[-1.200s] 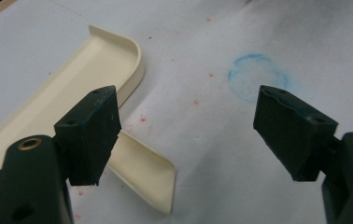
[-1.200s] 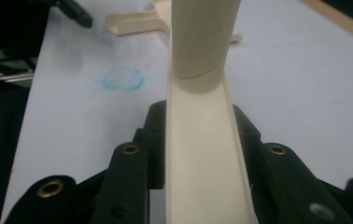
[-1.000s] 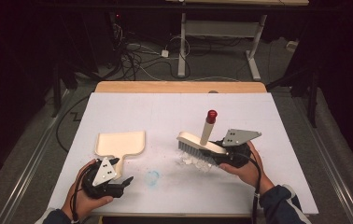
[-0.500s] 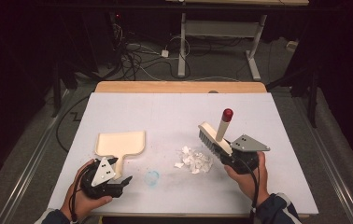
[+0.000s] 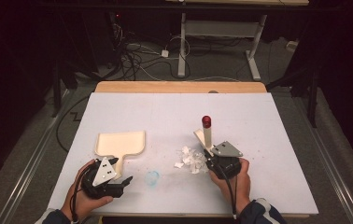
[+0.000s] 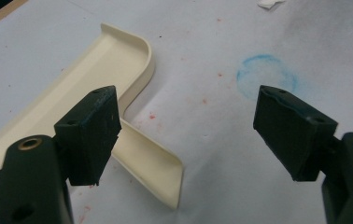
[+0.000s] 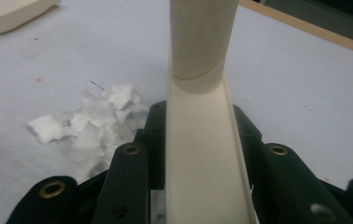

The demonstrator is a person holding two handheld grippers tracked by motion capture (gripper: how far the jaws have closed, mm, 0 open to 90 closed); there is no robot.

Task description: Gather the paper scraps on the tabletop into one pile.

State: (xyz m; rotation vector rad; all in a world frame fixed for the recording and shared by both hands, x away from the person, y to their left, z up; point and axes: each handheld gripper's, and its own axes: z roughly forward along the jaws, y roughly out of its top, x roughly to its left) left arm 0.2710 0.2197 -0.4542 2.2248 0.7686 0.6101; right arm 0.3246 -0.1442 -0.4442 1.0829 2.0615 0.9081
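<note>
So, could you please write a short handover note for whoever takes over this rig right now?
Right gripper: shut on the brush, whose red-tipped handle points up; it sits at the right edge of the paper scraps.
Left gripper: open, holding nothing, its jaws just above the handle of the cream dustpan.
Done: scraps lie in one loose pile on the white table, to the right of the dustpan.
Left: grip the dustpan, sweep the scraps into it.

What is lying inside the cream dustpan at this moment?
The dustpan looks empty. The paper scraps lie beside it on the table, by the brush.
</note>
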